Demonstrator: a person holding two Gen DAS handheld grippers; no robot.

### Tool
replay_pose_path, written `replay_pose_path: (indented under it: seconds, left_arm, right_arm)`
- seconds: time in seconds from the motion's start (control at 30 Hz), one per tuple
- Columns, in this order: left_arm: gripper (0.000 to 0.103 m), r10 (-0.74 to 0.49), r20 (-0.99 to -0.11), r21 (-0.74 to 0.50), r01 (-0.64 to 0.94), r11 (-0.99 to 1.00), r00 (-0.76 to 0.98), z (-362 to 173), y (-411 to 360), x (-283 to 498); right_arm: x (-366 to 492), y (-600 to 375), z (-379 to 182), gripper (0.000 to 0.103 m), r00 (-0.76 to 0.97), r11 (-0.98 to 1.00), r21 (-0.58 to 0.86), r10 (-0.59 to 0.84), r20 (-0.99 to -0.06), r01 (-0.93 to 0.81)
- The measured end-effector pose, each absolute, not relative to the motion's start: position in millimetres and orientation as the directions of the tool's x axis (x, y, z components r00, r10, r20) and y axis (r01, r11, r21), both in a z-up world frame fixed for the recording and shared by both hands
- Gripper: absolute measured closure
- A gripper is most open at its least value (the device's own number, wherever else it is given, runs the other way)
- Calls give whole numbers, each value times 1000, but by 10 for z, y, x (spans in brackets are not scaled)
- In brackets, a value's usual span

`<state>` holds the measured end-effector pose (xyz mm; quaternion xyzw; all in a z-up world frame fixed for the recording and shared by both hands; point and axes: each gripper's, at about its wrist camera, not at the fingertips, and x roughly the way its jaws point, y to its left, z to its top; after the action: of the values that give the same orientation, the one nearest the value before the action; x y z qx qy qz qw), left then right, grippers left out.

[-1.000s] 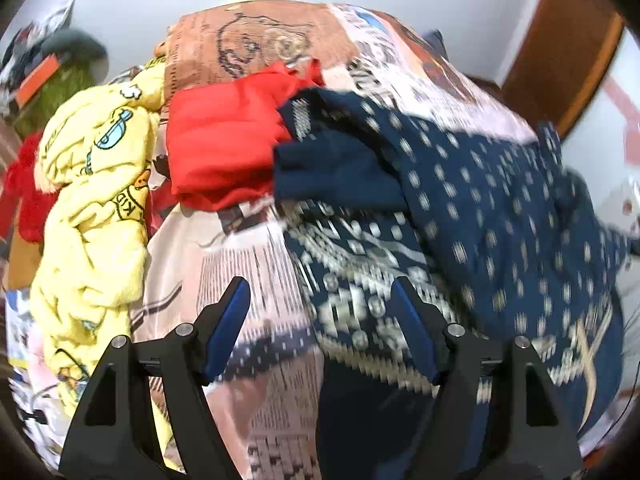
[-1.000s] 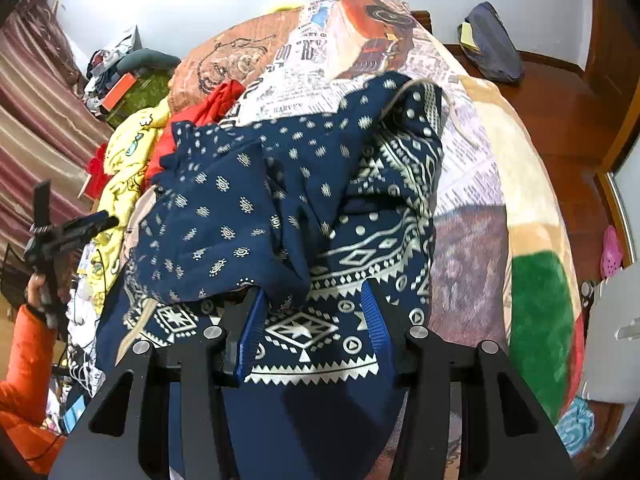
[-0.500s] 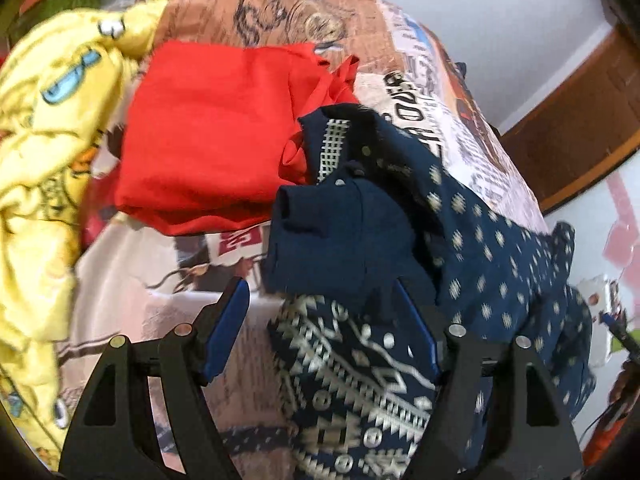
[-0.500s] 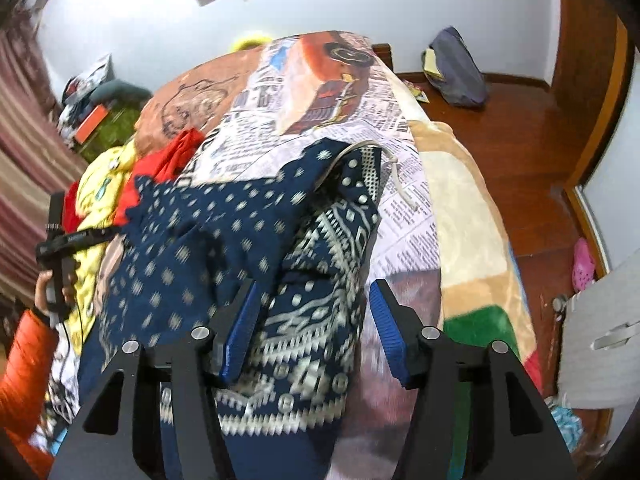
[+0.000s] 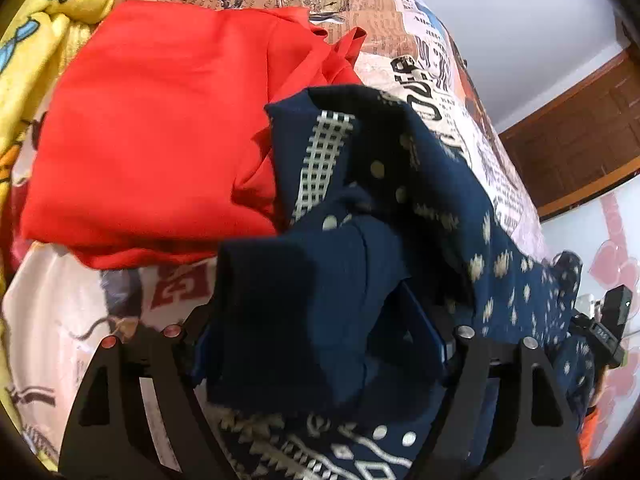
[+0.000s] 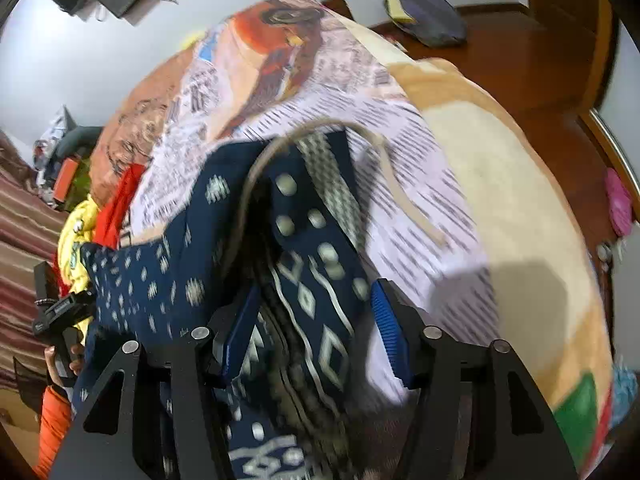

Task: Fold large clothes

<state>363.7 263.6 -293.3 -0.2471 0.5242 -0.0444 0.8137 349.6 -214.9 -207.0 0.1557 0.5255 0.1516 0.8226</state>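
A navy garment [image 5: 460, 216] with a white pattern lies crumpled on the bed. Its plain navy end [image 5: 296, 304] sits between the fingers of my left gripper [image 5: 312, 340], whose jaws are opening; the cloth hides the left pad. In the right wrist view the same garment [image 6: 316, 264] has a beige cord [image 6: 392, 184] at its far edge. A patterned fold lies between the fingers of my right gripper [image 6: 316, 332], whose jaws are also opening, with bedspread showing beside the right pad. Each view catches the other gripper at its edge.
A folded red garment [image 5: 152, 132] lies just left of the navy one, with yellow cartoon-print cloth [image 5: 36, 40] beyond it. The newspaper-print bedspread [image 6: 432, 208] drops off to a wooden floor [image 6: 520, 60] holding a dark bag [image 6: 424, 12] and a pink slipper [image 6: 618, 204].
Both grippers have dropped closer to the navy garment. The left swung toward the red pile and the plain navy end now lies between its fingers. The right moved to the corded edge, jaws wider.
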Motion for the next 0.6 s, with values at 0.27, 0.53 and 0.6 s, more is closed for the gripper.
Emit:
replay_pose_path:
  seconds: [0.27,0.53,0.6]
  left_arm:
    - [80,-367,-801,-494,-178,851,473,-2814,2538,3601]
    - [90,-196,-798,-305,-102,947,570,-2092,2284,3324]
    - [91,-166,-773,-273,-85,958,612,-1846,2244,3282]
  right_arm:
    - [3647,-2057,-2090,86,395,881,466,456,-797,-77]
    - [3531,-1949,-1496,95,491,869,455,487,-722,-193]
    - [3537,-1868,-1271,96,510,861,450,505,-696,-239]
